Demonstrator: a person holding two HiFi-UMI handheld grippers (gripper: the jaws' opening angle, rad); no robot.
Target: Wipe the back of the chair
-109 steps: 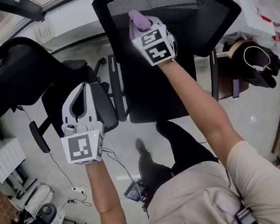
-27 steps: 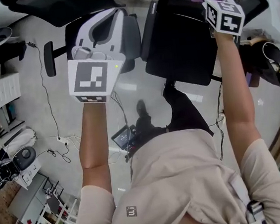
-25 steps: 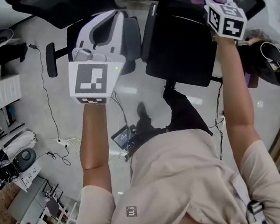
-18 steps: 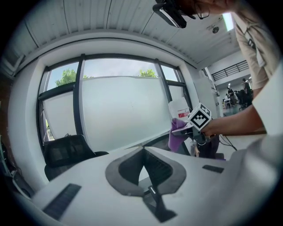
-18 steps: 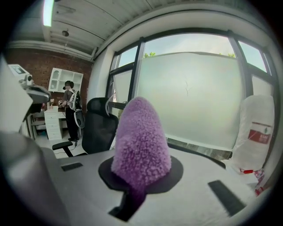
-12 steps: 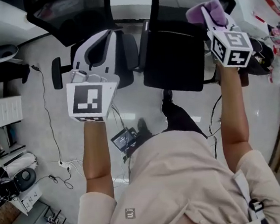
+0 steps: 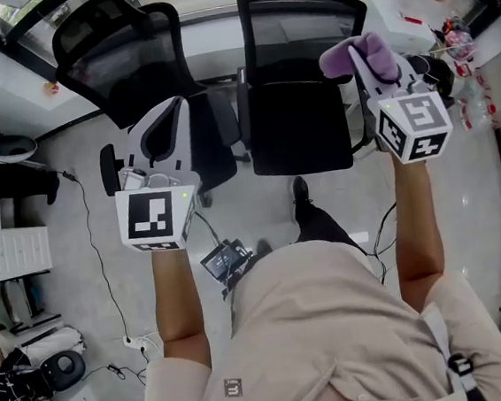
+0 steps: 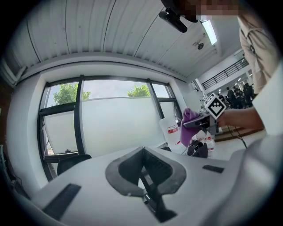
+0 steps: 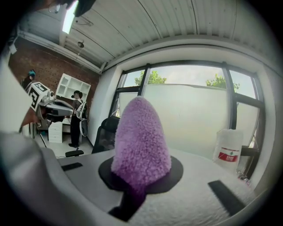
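At upper centre of the head view stands the chair [image 7: 299, 25], black, with a mesh back and a square seat; its base is hidden under the seat. The right hand-held gripper [image 7: 362, 60], at upper right, is pinching a purple cloth [image 7: 351, 53], which bulges past the jaws and covers their tips. In this view the cloth overlaps the chair's right edge; whether it touches the back cannot be told. In the right gripper view the purple cloth [image 9: 141, 137] fills the gap between the jaws and stands out against a window [image 9: 190, 114], with no chair surface seen against it. A white container [image 9: 227, 152] at lower right is partly cut by the gripper body.

The left hand-held gripper [image 7: 174, 105], left of centre, has its jaws pressed together at the tips, with nothing between them; the left gripper view [image 8: 143, 152] confirms this. It covers part of a second chair [image 7: 110, 54] at upper left. The floor [image 7: 81, 284] below is strewn with cables too small to trace.
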